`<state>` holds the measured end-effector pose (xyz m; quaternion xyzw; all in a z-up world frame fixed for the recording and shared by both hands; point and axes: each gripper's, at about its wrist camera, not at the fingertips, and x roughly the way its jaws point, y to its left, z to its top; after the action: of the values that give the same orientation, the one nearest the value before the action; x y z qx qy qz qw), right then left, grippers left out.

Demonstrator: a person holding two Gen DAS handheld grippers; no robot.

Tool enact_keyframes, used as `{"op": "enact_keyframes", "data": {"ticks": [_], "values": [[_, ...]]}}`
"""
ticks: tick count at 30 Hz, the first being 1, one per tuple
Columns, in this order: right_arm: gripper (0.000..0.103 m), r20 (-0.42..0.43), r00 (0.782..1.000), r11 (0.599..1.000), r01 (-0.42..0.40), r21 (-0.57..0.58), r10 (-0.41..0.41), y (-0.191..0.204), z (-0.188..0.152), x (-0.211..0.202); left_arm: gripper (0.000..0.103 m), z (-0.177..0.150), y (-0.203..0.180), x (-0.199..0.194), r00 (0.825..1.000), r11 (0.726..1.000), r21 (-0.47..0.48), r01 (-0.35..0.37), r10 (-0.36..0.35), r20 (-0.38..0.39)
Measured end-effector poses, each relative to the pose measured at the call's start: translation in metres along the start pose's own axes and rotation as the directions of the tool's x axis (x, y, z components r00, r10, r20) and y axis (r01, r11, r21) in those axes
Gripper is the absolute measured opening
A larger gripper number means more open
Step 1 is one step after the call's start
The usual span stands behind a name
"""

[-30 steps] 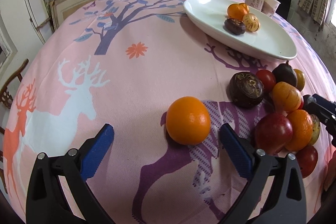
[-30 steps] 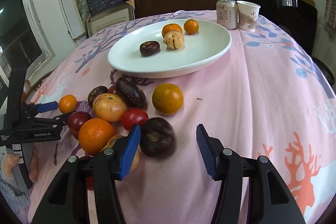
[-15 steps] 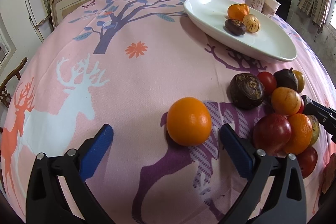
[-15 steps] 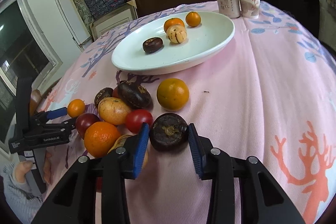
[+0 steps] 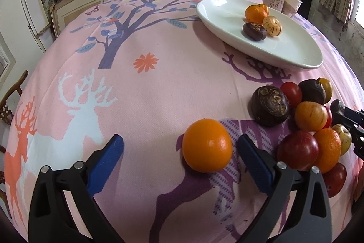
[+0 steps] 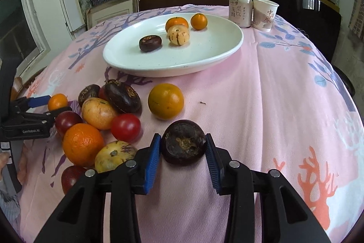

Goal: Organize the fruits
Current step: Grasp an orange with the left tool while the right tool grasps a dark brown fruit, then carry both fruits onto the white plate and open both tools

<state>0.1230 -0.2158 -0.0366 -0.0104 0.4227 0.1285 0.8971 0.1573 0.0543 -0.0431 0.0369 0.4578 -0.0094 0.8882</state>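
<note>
My right gripper (image 6: 183, 148) is shut on a dark purple fruit (image 6: 183, 142), with both blue pads against its sides just above the cloth. My left gripper (image 5: 180, 147) is open around a small orange (image 5: 207, 145) that lies on the cloth near its right finger. A white oval plate (image 6: 204, 56) holds two oranges, a striped pale fruit and a dark fruit (image 6: 150, 43). A loose pile of fruits (image 6: 97, 113) lies left of the right gripper. A single orange (image 6: 165, 101) lies in front of the plate.
A drink can (image 6: 240, 10) and a paper cup (image 6: 264, 14) stand behind the plate. The pink printed tablecloth (image 5: 113, 83) covers the round table. Shelves, boxes and a dark chair back stand beyond the far edge.
My right gripper has closed on the dark purple fruit, which lay between its open fingers a second ago. My left gripper has stayed open around the small orange.
</note>
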Motion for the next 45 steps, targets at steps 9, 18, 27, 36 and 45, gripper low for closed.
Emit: {"op": "enact_keyframes", "data": {"ticks": [9, 18, 27, 36, 45], "values": [[0.040, 0.000, 1.000, 1.000, -0.002, 0.000, 0.002, -0.001, 0.002, 0.002, 0.061, -0.003, -0.005, -0.008, 0.998, 0.999, 0.036, 0.034, -0.035, 0.044], [0.039, 0.029, 0.999, 0.999, -0.030, 0.024, 0.030, -0.007, 0.002, -0.003, 0.043, -0.009, 0.000, -0.019, 0.993, 0.995, -0.015, 0.095, -0.094, 0.076], [0.039, 0.012, 0.999, 0.998, -0.042, 0.042, 0.042, -0.010, 0.002, 0.001, 0.036, -0.013, 0.001, -0.020, 0.988, 0.989, -0.036, 0.145, -0.142, 0.061], [0.039, 0.013, 0.999, 0.998, -0.044, 0.046, 0.044, -0.010, 0.001, 0.001, 0.036, -0.008, -0.005, -0.016, 0.989, 0.991, -0.014, 0.136, -0.134, 0.065], [0.039, 0.074, 0.996, 0.994, -0.064, 0.085, 0.058, -0.018, 0.002, -0.012, 0.036, -0.008, 0.001, -0.039, 0.973, 0.977, -0.060, 0.203, -0.195, 0.123]]}}
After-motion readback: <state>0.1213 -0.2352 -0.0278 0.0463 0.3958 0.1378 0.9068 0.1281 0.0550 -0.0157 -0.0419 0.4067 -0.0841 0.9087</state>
